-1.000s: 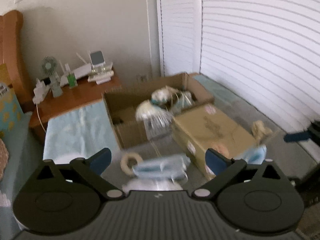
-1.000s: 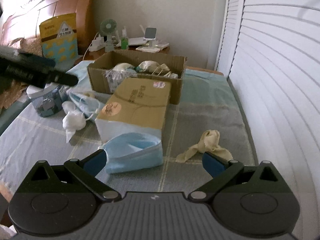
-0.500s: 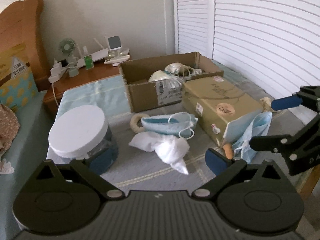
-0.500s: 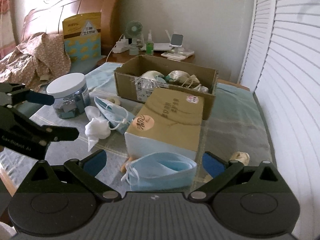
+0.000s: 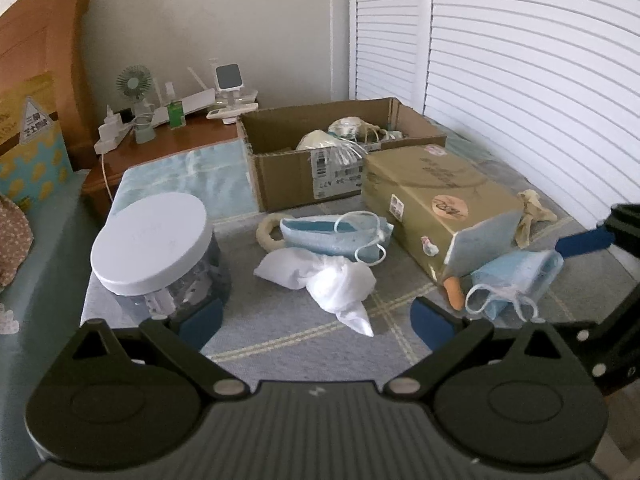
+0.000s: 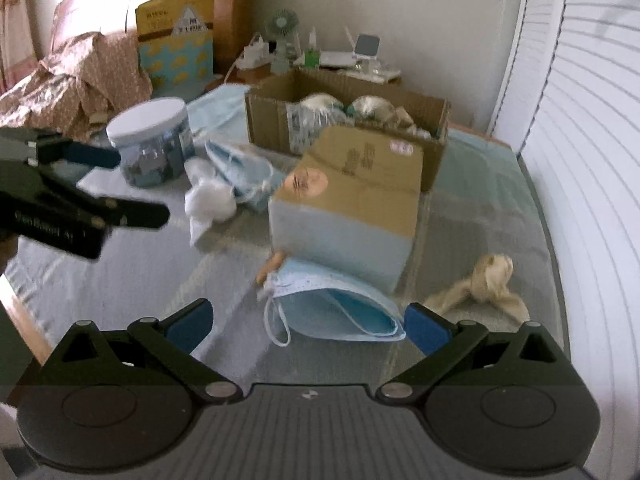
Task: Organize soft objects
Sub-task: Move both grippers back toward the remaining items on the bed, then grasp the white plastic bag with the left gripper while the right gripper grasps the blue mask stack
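Soft items lie on a grey-blue bedspread. In the left wrist view a white cloth (image 5: 332,276) lies just ahead of my open, empty left gripper (image 5: 316,320), with a blue face mask (image 5: 332,236) and a cream ring (image 5: 268,232) behind it. A second blue mask (image 6: 340,308) lies between the fingers of my open right gripper (image 6: 308,324), on the bed in front of a tan box (image 6: 356,196). A beige rag (image 6: 484,284) lies to the right. An open cardboard box (image 5: 340,152) at the back holds several soft items.
A clear jar with a white lid (image 5: 156,248) stands at the left. An orange object (image 5: 454,292) pokes out beside the tan box. A wooden nightstand (image 5: 168,136) with a fan and bottles is behind. White shutters (image 5: 520,80) run along the right.
Both grippers pulled back and lowered toward the bed. The right gripper now straddles the near blue mask. The left gripper swung to face the white cloth and jar.
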